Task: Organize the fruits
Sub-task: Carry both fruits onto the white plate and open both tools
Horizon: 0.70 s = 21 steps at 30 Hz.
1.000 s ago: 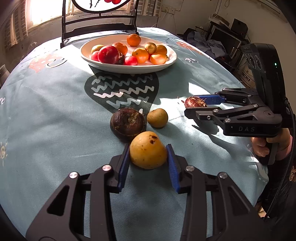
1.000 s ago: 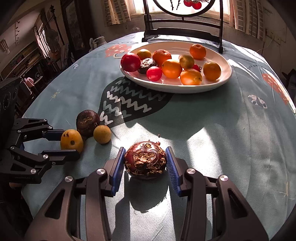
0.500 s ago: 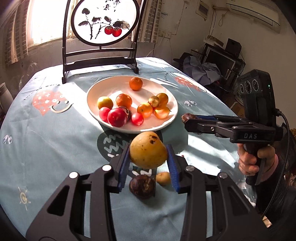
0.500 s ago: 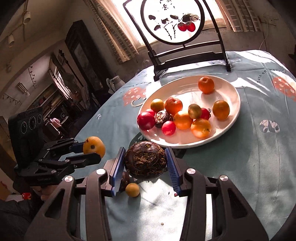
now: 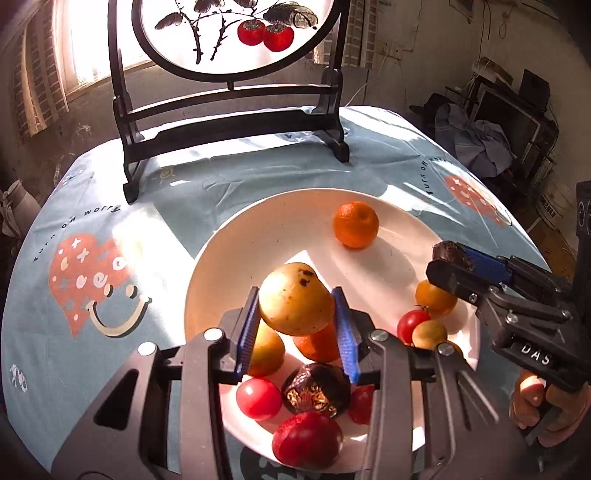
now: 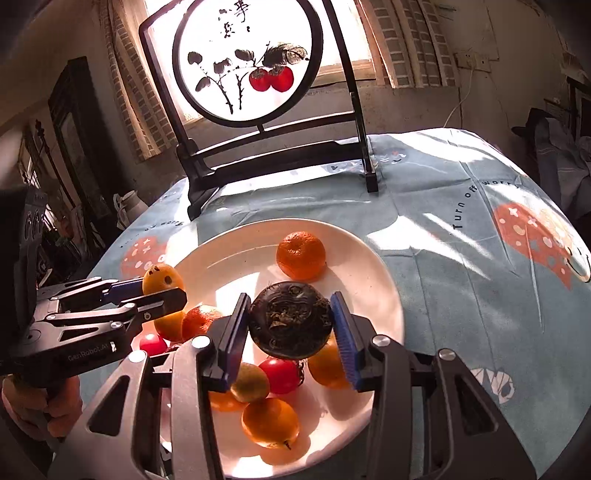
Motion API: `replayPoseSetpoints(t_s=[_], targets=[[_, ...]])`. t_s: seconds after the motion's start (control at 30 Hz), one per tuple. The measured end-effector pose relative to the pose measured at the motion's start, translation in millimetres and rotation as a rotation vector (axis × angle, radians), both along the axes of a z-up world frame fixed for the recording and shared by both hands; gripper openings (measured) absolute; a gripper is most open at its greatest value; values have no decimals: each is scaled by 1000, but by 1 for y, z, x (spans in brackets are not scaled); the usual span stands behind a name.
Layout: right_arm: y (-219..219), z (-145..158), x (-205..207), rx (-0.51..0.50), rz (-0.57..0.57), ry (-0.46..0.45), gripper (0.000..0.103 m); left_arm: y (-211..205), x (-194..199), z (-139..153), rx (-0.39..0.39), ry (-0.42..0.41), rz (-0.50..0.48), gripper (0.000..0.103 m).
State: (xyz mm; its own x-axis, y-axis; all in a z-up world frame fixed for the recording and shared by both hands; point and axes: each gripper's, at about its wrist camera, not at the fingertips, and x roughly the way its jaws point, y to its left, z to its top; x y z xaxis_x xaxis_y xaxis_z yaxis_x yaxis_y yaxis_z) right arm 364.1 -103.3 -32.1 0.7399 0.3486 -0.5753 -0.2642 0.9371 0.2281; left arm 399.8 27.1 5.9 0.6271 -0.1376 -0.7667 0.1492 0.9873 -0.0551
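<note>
My left gripper is shut on a yellow spotted fruit and holds it above the white plate. My right gripper is shut on a dark brown wrinkled fruit, also above the plate. The plate holds an orange, red tomatoes, orange and yellow fruits and another dark fruit. The right gripper shows at the right of the left wrist view; the left gripper shows at the left of the right wrist view.
A black wooden stand with a round painted screen stands on the table behind the plate. The table has a blue printed cloth. Room clutter lies beyond the table's right edge.
Both grippers have lifted their fruits off the cloth and carried them forward over the plate. The two fruits left on the cloth are out of view.
</note>
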Motion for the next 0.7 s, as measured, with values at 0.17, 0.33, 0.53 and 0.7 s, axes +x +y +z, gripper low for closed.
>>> replayPoseSetpoints(t_s=[0.17,0.33,0.53,0.7], targets=[[15,-9,16,-45,26,41,45,5,26,-11,1,57,36,45],[13,8,-6,-37,22,-24,63,25,-7,16,-34,-46,101,87],[12,24,-70,15,110,-95,65,56,-87,42,-92,-145,170,100],[26,8,-116,-12,256,-42,65,72,-148,25,-99,-176,222,101]])
